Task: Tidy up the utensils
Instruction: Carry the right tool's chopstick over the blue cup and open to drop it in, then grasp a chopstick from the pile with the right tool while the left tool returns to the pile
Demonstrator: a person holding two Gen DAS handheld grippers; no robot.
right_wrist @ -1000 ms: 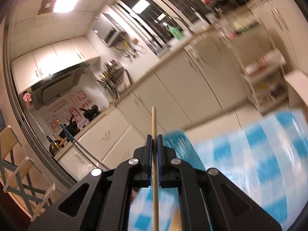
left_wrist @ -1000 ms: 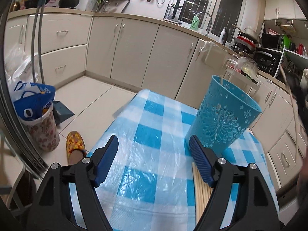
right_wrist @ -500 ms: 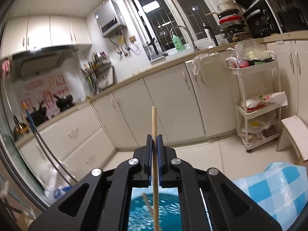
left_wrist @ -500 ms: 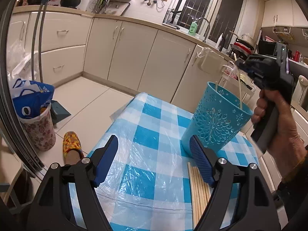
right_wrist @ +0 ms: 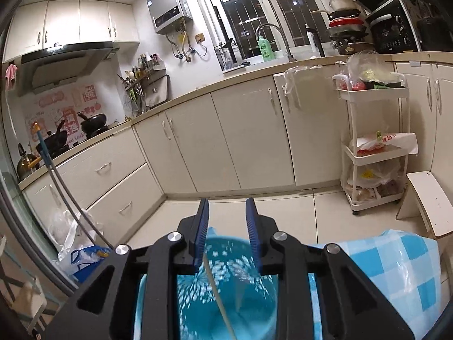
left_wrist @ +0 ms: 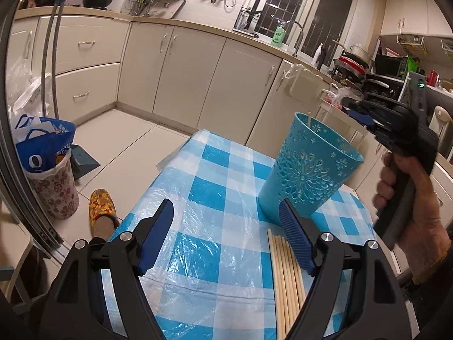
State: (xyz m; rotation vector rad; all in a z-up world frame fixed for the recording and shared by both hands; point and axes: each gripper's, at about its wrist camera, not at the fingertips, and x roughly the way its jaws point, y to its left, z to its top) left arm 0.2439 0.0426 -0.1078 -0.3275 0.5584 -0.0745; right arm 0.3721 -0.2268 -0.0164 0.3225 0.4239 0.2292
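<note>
The right tongs [right_wrist: 226,226] just opened over the blue cup [left_wrist: 308,170], dropping one chopstick [right_wrist: 218,297] in. The left tongs [left_wrist: 226,240] wait wide open, empty; more sticks [left_wrist: 286,277] lie at 5 o'clock.

A turquoise perforated cup [left_wrist: 307,170] stands upright on the checked cloth, with chopsticks [right_wrist: 219,300] leaning inside it. More pale wooden chopsticks [left_wrist: 284,277] lie bundled flat just beside its base.

Each tool [left_wrist: 226,223] is black plastic with ribbed blue pads [left_wrist: 294,236] and silver screws. The bare right hand [left_wrist: 410,209] shows wrinkled skin.
</note>
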